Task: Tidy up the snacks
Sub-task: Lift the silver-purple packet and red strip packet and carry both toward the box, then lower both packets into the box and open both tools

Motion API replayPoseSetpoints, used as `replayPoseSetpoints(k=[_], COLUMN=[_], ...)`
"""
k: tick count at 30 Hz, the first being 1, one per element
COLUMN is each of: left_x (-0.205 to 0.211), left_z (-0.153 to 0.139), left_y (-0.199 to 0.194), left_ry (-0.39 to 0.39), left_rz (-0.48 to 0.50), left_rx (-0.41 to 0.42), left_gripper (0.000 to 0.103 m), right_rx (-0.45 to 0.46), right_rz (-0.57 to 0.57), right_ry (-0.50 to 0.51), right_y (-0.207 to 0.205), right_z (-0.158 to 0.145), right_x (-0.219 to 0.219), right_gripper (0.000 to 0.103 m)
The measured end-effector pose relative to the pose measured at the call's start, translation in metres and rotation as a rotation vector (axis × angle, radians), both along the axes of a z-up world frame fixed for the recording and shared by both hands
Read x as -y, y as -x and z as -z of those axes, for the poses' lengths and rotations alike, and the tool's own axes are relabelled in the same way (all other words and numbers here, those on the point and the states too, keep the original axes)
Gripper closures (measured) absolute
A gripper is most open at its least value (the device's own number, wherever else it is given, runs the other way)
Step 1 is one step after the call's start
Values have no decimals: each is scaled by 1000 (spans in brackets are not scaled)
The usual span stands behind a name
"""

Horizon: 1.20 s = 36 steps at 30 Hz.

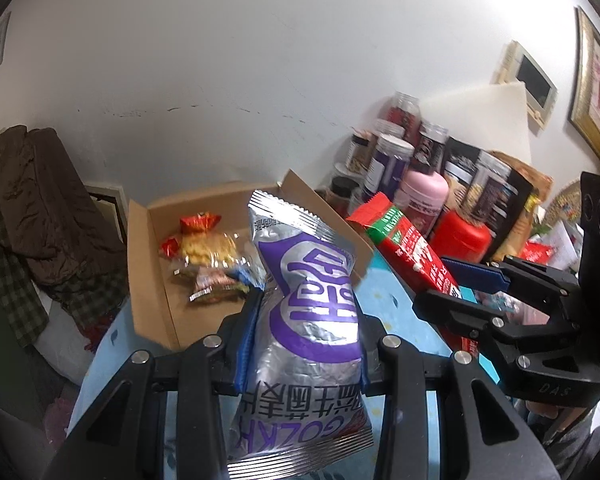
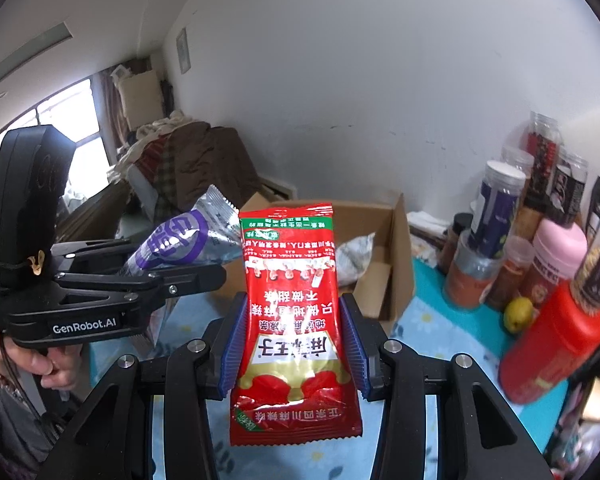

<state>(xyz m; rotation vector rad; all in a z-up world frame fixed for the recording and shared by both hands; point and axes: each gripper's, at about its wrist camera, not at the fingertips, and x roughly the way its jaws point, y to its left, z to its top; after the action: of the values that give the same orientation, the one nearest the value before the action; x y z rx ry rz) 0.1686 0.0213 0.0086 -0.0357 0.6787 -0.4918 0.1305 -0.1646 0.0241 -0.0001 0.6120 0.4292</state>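
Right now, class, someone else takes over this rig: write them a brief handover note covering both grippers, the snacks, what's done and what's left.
Left gripper: shut on the silver-purple packet, held in the air.
Right gripper: shut on the red packet, also in the air.
Cardboard box: open on the blue cloth, several snacks already inside.
Left: put both held packets in the box.

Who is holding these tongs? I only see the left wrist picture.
Observer: A person's hand grips the handle under the left tongs.
Visitor: Is anything in the cardboard box that I'm missing?
Observer: A crinkled silvery packet lies inside, towards its right wall.
Visitor: Anything else hiding among the jars?
Observer: A small yellow fruit sits on the table next to the red bottle.
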Motion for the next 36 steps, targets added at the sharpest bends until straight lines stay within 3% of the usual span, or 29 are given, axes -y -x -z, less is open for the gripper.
replayPoseSetpoints(k=[14,19,32,36], left_x=[5,9,17,25], left_z=[-4,-7,32,49], left_y=[-86,-114,-178,-189], left_ry=[54,29,-1,-52], left_rz=[-58,-97,-123,-105], left_rx=[16,50,-22,-59], left_gripper=[65,65,65,65], right_rx=[27,32,-59,-89], right_rz=[14,36,58,51], right_ry=[14,12,-7,-23], right_y=[-88,-120,-183,-194], right_z=[0,6,46,62], right_x=[-5,-8,-7,-5], right_gripper=[59,59,59,59])
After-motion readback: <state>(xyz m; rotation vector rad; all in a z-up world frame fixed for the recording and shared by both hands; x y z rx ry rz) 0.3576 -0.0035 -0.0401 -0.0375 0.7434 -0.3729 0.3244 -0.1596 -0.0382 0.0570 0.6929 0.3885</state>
